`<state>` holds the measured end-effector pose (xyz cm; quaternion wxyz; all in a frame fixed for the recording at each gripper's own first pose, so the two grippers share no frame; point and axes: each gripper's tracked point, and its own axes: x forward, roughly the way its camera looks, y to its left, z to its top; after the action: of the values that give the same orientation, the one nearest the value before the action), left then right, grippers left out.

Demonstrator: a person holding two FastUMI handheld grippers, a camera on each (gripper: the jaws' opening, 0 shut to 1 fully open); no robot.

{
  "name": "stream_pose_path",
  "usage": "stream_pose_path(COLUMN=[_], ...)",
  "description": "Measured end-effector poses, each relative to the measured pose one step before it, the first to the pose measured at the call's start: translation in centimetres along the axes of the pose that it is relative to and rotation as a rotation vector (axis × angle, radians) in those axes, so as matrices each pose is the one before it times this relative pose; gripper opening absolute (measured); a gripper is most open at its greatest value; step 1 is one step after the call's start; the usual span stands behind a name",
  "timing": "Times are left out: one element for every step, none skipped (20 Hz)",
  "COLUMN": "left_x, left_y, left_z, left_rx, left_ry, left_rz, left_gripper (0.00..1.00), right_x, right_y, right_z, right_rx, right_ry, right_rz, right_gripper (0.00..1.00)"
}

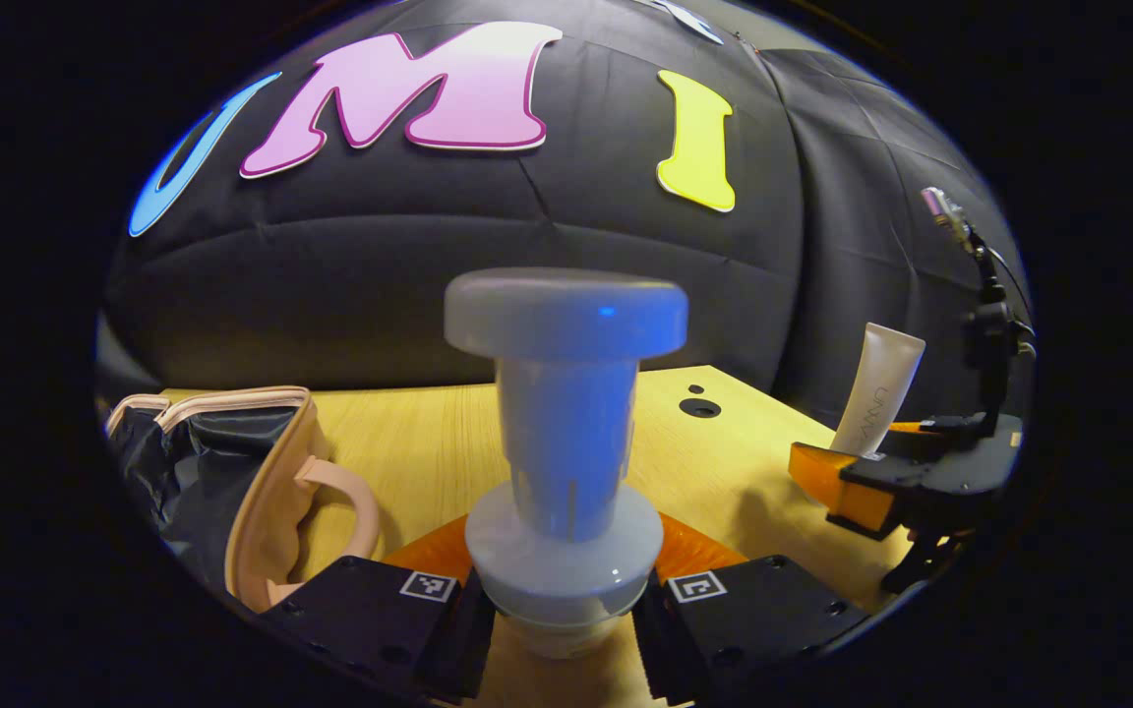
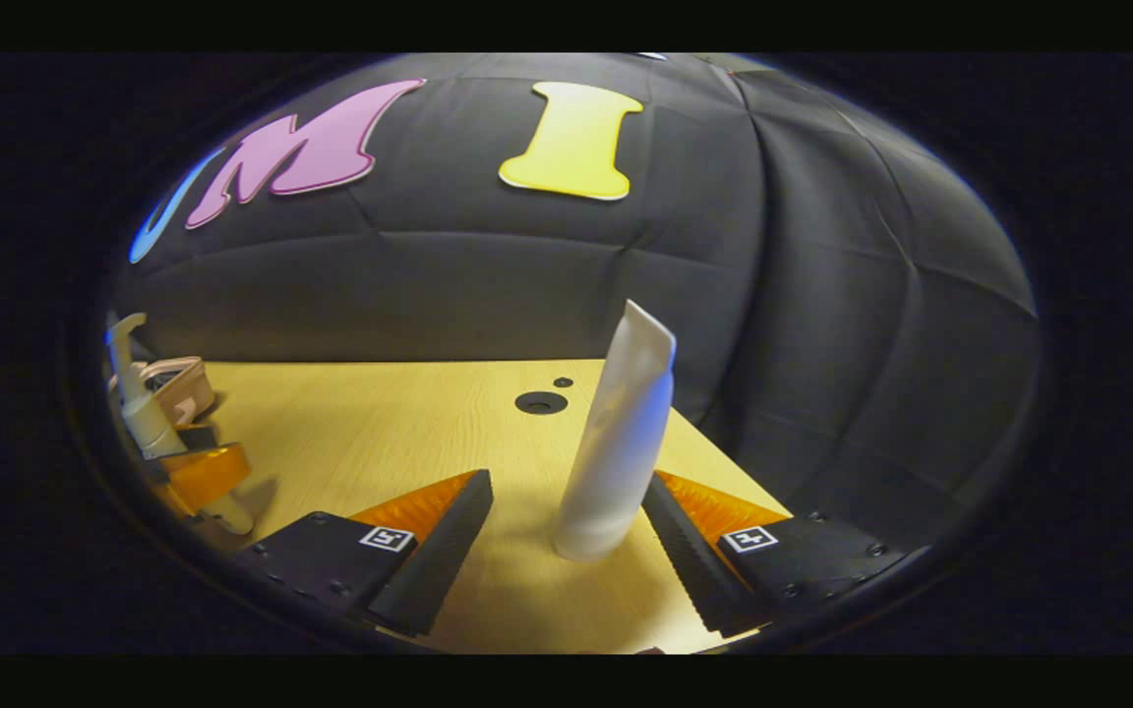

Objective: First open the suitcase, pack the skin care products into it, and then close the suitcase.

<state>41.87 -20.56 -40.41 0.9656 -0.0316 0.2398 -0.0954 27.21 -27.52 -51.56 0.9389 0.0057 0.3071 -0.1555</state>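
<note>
Wooden table (image 2: 380, 433): white tube (image 2: 618, 438), suitcase (image 1: 232, 472).

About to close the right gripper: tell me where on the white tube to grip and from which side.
Grip the white tube low on its round body, just above the cap it stands on. Come in level from the front, as the right gripper already sits, fingers open either side. The flat crimped top is thinner and leans.

Left gripper (image 1: 563, 612): black finger blocks with round screw heads, each bearing a small square black-and-white marker. Right gripper (image 2: 566, 551): same blocks, screws and markers; inner faces were ridged, sawtooth-like. Orange panels sat behind both.
</note>
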Motion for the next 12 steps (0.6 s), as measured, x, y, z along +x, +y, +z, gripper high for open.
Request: stream_pose_path(left_x=[-0.240, -0.157, -0.091, -0.211, -0.104, -0.118, -0.105, -0.080, -0.075, -0.064, -0.111, -0.162], left_y=[0.329, 0.230, 0.246, 0.204, 0.035, 0.068, 0.011, 0.052, 0.010, 0.086, 0.057, 0.042], left_z=[-0.046, -0.025, -0.006, -0.105, -0.052, -0.011, 0.025, -0.091, 0.037, -0.042, 0.047, -0.132], left_rx=[-0.00682, -0.00613, -0.00226, -0.00042, -0.00378, -0.00631, -0.00474, -0.00327, -0.00331, -0.00318, -0.00287, -0.00377], left_ry=[0.00068, -0.00044, 0.00160, 0.00217, 0.00156, -0.00014, 0.00036, 0.00060, 0.00005, -0.00070, -0.00014, -0.00056], left_rz=[0.00117, 0.00085, 0.00492, 0.00316, 0.00061, -0.00298, -0.00234, 0.00087, -0.00178, 0.00097, 0.00175, 0.00294], left_gripper=[0.63, 0.63, 0.63, 0.63, 0.63, 0.63, 0.63, 0.63, 0.63, 0.63, 0.63, 0.63], right_x=[0.363, 0.282, 0.190, -0.115, 0.476, 0.165, 0.158, 0.054, 0.033, 0.130, -0.212, -0.148], right_y=[-0.269, -0.089, -0.254, -0.192, -0.179, -0.084, -0.016, 0.071, 0.060, 0.164, 0.439, 0.465], right_z=[-0.068, -0.041, -0.258, 0.149, 0.228, 0.110, -0.053, -0.113, -0.013, 0.036, 0.350, 0.182], right_rx=[0.03576, 0.03553, 0.01809, 0.00525, -0.00390, -0.01217, -0.01747, -0.00889, -0.00833, 0.00040, 0.00081, -0.01045], right_ry=[0.01131, 0.00670, 0.01162, -0.00185, -0.00911, -0.00250, 0.00365, 0.00845, -0.00453, -0.00201, -0.01271, -0.01004], right_rz=[-0.00958, -0.00469, -0.00961, -0.01019, -0.00560, -0.00453, -0.00088, 0.00196, 0.00362, 0.00679, 0.02122, 0.01788], right_gripper=[0.98, 0.97, 0.97, 0.98, 0.91, 0.89, 0.76, 0.67, 0.58, 0.49, 0.46, 0.44])
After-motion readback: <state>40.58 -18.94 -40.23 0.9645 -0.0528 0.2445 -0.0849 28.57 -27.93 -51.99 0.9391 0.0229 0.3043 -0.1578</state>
